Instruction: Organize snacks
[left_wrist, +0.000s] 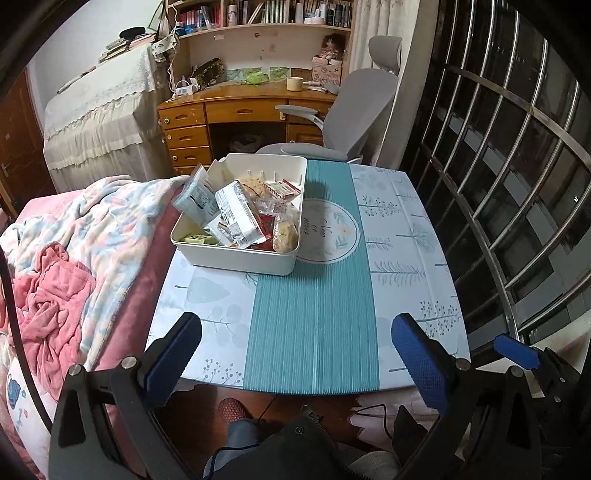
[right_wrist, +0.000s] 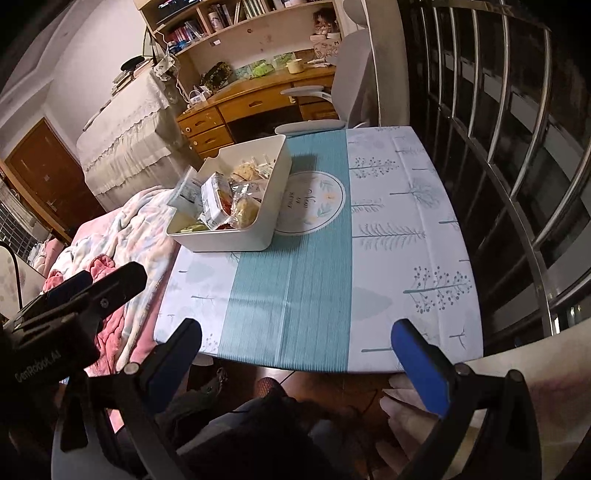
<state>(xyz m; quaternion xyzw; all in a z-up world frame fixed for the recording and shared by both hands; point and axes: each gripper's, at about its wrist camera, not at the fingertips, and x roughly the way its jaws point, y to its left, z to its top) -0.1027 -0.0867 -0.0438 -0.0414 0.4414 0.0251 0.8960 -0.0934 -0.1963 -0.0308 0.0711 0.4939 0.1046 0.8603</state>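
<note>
A white plastic bin stands at the far left of the table, holding several snack packets: a grey-white pouch, red wrappers, a puffed cake, green bars. It also shows in the right wrist view, with the snack packets inside. My left gripper is open and empty, held over the table's near edge. My right gripper is open and empty, near the same edge. The left gripper shows in the right wrist view at the left, and a blue pad of the right gripper in the left wrist view.
The table carries a white leaf-print cloth with a teal striped runner. A bed with pink blankets lies left. A grey chair and wooden desk stand behind. A metal window grille is right.
</note>
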